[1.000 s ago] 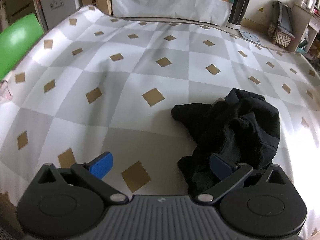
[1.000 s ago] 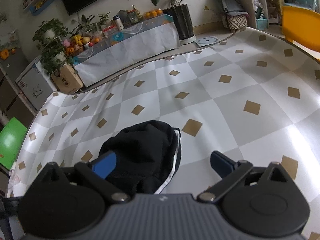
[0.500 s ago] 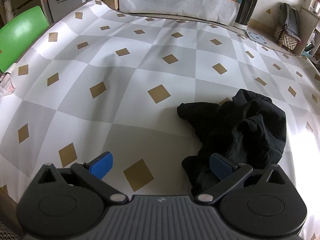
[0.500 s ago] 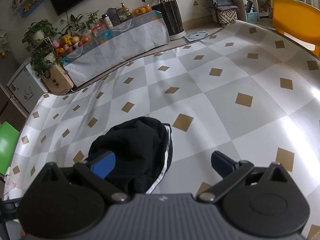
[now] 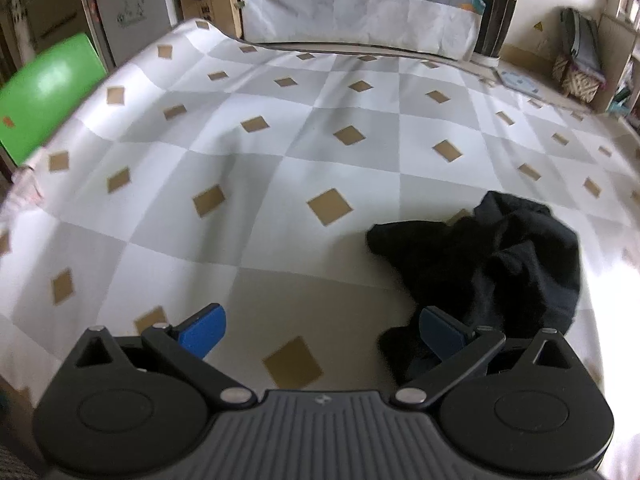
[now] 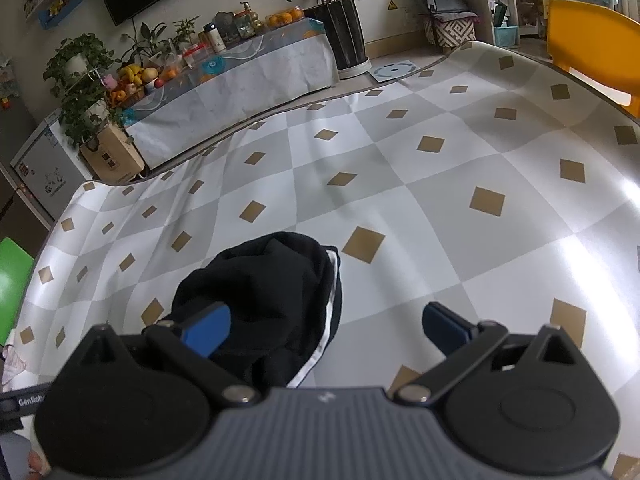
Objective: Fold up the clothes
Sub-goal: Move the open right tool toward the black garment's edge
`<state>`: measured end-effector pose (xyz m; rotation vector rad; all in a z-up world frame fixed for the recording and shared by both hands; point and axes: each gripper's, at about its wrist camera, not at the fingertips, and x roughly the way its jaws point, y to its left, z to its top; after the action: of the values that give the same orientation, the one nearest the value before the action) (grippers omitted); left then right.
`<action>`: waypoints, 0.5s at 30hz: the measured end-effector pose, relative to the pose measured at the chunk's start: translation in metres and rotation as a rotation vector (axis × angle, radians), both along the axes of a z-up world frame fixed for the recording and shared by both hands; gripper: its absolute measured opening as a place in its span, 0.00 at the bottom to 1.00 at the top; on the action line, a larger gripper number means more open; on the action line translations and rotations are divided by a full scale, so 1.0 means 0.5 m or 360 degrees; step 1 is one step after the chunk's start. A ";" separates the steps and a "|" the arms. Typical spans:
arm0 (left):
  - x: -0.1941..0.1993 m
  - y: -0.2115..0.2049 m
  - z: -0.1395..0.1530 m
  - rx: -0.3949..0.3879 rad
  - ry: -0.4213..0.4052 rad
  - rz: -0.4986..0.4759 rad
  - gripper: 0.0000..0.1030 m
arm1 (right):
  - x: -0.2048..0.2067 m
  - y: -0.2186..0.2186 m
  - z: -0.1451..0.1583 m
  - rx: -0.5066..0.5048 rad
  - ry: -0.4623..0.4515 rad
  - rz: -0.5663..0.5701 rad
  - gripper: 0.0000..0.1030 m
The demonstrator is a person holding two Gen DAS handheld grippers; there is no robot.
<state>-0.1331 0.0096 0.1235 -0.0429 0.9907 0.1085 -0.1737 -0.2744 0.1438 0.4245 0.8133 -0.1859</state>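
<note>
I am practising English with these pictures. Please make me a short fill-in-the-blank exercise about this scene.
1. The crumpled garment is ____ in colour.
2. Both the left gripper and the right gripper are ____.
3. The tablecloth carries small ____ diamonds.
4. The right wrist view shows a ____ stripe along the garment's edge.

Missing words: black; open; brown; white

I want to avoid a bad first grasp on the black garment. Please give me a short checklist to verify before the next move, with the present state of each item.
1. Left gripper open: ok, blue fingers wide apart, nothing between them.
2. Right gripper open: ok, nothing held.
3. Black garment lying free on the checkered cloth: ok, nothing on top.
4. Garment spread flat for folding: not ok, it is a crumpled heap.
5. Hem or corners identifiable: cannot tell; only a white trim shows along one edge.
6. Space around garment: ok, bare cloth beside it.
</note>
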 end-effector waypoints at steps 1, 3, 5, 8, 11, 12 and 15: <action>-0.001 0.002 0.000 -0.0002 0.0005 0.0008 1.00 | 0.002 0.002 0.001 -0.0006 0.0003 0.0002 1.00; -0.005 0.006 0.002 -0.0023 0.0020 0.0034 1.00 | 0.006 0.008 0.001 -0.0011 0.0002 0.0020 1.00; -0.017 0.010 0.005 -0.0098 0.0032 0.0053 1.00 | 0.015 0.015 -0.001 -0.0030 0.0007 0.0028 1.00; -0.039 0.007 0.001 -0.0220 0.0079 0.0047 1.00 | 0.037 0.029 -0.004 -0.0047 0.0016 0.0019 1.00; -0.058 -0.012 -0.007 -0.0206 0.0136 -0.0021 1.00 | 0.066 0.053 -0.005 -0.0069 -0.0003 0.0029 1.00; -0.062 -0.016 -0.008 -0.0184 0.0148 -0.0049 1.00 | 0.076 0.062 -0.006 -0.0088 -0.0012 0.0038 1.00; -0.072 -0.012 -0.003 -0.0142 0.0138 -0.0088 1.00 | 0.108 0.093 -0.010 -0.0153 -0.0033 0.0073 1.00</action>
<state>-0.1693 0.0034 0.1219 -0.0929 1.0824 0.0156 -0.1198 -0.2279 0.1386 0.3166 0.7898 -0.1772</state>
